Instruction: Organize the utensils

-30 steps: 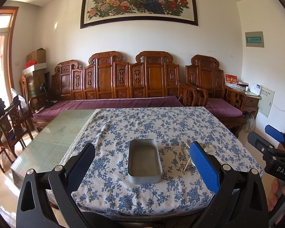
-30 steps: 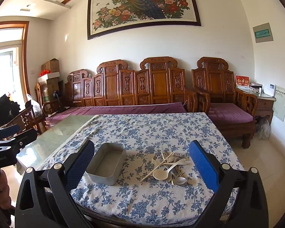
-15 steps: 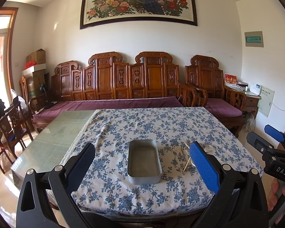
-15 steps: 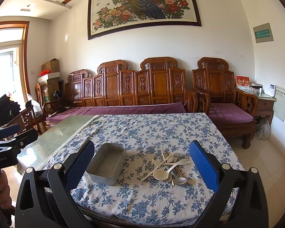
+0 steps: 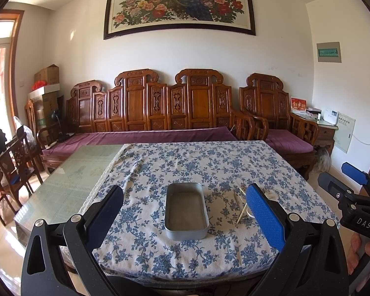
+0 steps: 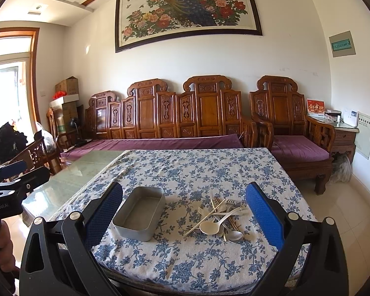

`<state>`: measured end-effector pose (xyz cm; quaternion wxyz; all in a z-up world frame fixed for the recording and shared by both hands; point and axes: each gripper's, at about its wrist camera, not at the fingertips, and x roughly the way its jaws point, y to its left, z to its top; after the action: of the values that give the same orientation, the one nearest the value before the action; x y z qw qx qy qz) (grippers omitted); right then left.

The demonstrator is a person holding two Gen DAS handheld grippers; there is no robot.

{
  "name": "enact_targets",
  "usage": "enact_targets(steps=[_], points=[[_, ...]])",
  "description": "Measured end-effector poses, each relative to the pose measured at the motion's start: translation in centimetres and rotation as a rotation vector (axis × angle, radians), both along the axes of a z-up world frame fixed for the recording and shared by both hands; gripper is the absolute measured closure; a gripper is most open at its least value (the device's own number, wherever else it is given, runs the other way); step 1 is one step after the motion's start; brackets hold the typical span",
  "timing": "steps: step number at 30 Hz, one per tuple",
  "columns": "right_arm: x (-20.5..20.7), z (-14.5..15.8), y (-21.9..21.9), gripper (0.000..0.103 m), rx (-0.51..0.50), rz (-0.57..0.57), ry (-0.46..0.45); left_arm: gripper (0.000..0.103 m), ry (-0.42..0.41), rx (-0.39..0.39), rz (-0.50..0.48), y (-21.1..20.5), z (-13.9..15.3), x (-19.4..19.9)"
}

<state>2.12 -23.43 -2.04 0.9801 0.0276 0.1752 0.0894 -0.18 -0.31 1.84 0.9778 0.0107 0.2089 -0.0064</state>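
Note:
An empty grey metal tin [image 5: 186, 211] [image 6: 139, 212] lies near the front edge of a table with a blue-flowered cloth [image 5: 197, 162] [image 6: 197, 170]. To its right lies a heap of utensils [image 6: 218, 218]: a white plastic spoon, metal spoons, forks and chopsticks. The left wrist view shows only part of the heap [image 5: 241, 208], the rest hidden behind a blue finger pad. My left gripper [image 5: 185, 212] hangs open before the table's front edge, holding nothing. My right gripper [image 6: 183, 212] is open too, equally short of the table. Each gripper shows at the edge of the other's view, held by a hand.
The table's left part is bare green glass [image 5: 69, 180]. Behind the table runs a carved wooden bench [image 5: 148, 113] with purple cushions, and an armchair [image 6: 291, 133] stands to the right. Wooden chairs [image 5: 14, 162] stand at the left. Tiled floor lies to the right.

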Motion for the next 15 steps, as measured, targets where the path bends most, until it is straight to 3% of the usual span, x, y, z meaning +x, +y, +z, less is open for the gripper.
enact_targets(steps=[15], points=[[0.15, -0.17, 0.03, 0.003, -0.002, 0.0, 0.007, 0.007, 0.014, 0.001, -0.013, -0.16, -0.74, 0.04]])
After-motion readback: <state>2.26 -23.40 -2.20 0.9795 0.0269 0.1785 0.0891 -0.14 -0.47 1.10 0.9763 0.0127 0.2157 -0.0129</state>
